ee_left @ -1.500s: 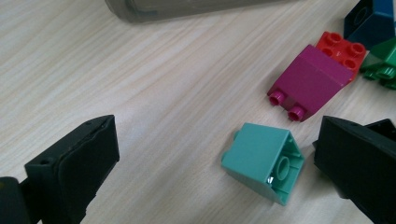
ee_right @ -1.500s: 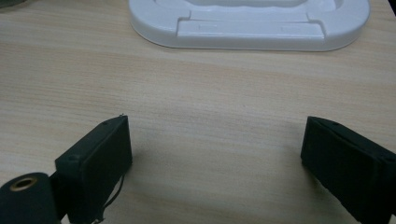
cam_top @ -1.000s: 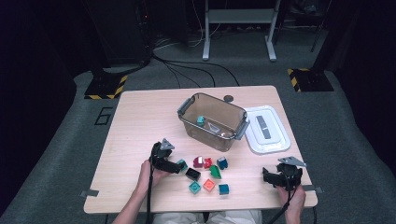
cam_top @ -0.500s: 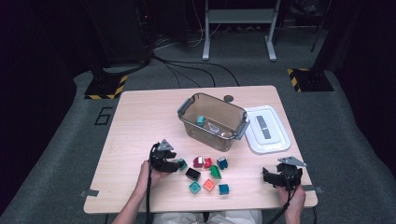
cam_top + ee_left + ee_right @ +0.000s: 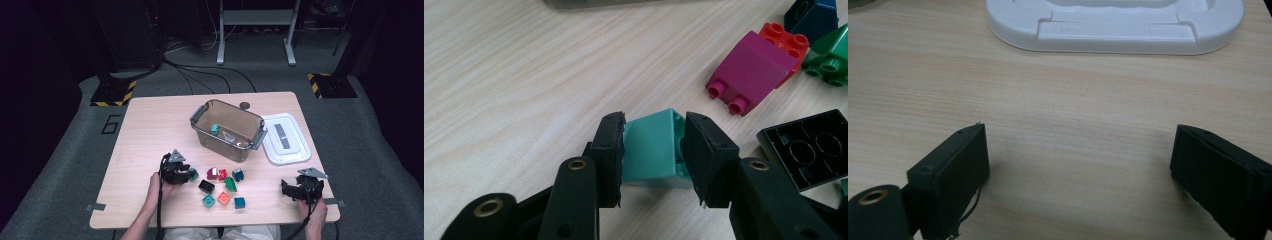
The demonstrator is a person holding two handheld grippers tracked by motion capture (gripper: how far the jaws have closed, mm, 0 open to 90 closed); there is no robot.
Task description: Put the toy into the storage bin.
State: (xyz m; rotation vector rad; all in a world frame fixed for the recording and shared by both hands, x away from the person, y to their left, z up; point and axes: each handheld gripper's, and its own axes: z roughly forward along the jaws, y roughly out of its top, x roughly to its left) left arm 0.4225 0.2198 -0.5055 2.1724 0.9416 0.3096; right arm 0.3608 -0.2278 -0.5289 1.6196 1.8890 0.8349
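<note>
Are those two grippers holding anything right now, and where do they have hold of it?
The left gripper has just closed on a teal block, pads on its two opposite sides. The right gripper is open, holding nothing.

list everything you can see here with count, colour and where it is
bin: 1, clear brownish, table centre, teal piece inside
lid: 1, white, right of bin
loose blocks: about eight; magenta, red, green, black, orange, teal, blue; near edge before bin
teal block: 1, clamped in left claw
table: 1, light wood
left claw: black, just closed on teal block
right claw: black, open over bare table near lid
</note>
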